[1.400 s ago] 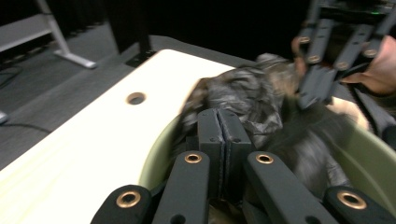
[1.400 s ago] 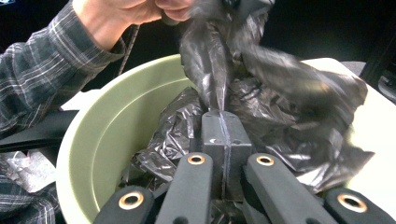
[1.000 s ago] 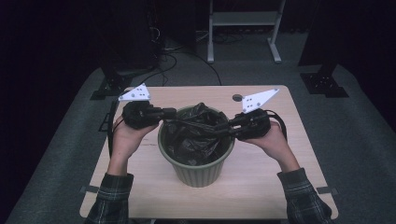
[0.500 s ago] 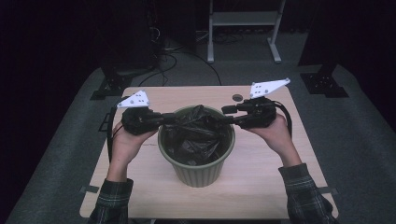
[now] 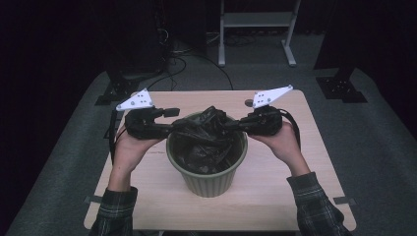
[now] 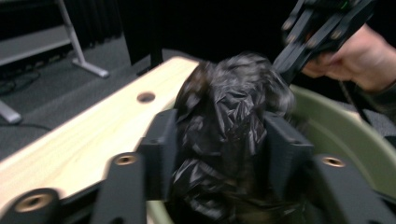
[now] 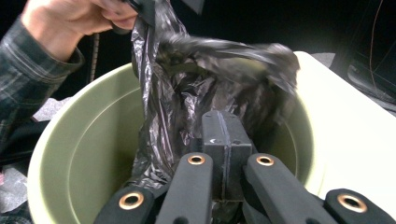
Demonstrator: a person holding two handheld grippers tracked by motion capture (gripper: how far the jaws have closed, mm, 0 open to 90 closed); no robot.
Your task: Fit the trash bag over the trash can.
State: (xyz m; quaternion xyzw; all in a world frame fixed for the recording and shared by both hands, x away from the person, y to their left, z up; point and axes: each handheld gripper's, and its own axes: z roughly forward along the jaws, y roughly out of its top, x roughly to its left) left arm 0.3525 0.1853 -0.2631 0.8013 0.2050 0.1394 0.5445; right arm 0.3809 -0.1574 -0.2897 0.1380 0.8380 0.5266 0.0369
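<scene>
Hand-held grippers (image 5: 172, 123) (image 5: 235, 125) spreading a black bin liner (image 5: 206, 135) over the green bin (image 5: 209, 174).
Right clamps liner; left, having just opened, loosely brackets it — regrip before stretching over the rim.

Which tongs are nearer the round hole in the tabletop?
Right. The right tongs sit just in front of the hole; the left tongs are across the bin.

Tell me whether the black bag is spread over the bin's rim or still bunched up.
Bunched up. The black bag is crumpled inside the green bin, whose rim shows bare, with both tongs at its gathered top.
</scene>
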